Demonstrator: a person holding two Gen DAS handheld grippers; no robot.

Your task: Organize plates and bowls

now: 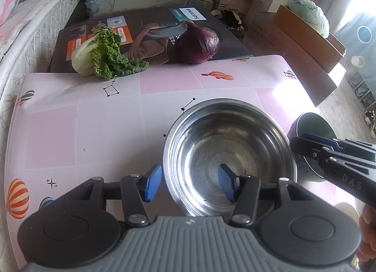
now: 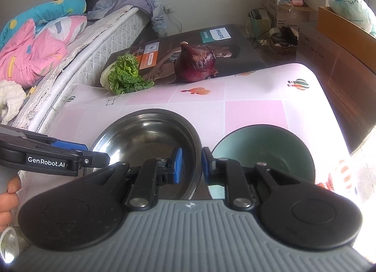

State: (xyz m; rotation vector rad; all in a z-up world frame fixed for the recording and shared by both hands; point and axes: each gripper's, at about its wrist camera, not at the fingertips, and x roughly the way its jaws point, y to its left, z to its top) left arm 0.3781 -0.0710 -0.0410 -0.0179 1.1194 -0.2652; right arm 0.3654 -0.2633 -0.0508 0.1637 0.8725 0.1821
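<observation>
my left tool (image 1: 189,184) straddles the near-left rim of the steel bowl (image 1: 229,152), jaws wide, pads clear. my right tool (image 2: 190,165) sits on its right rim, jaws narrow, with a gap showing, so not gripping. the bowl rests on the desk (image 1: 94,131), green bowl (image 2: 265,152) just right, perhaps ready for nesting.

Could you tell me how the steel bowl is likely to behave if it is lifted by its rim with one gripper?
The steel bowl looks thin-walled and empty, so probably light for its size. Its polished, mirror-like surface suggests the rim could slip between the pads. Held at one edge only, so wide a bowl would likely tilt. It looks stiff and unlikely to break.
</observation>
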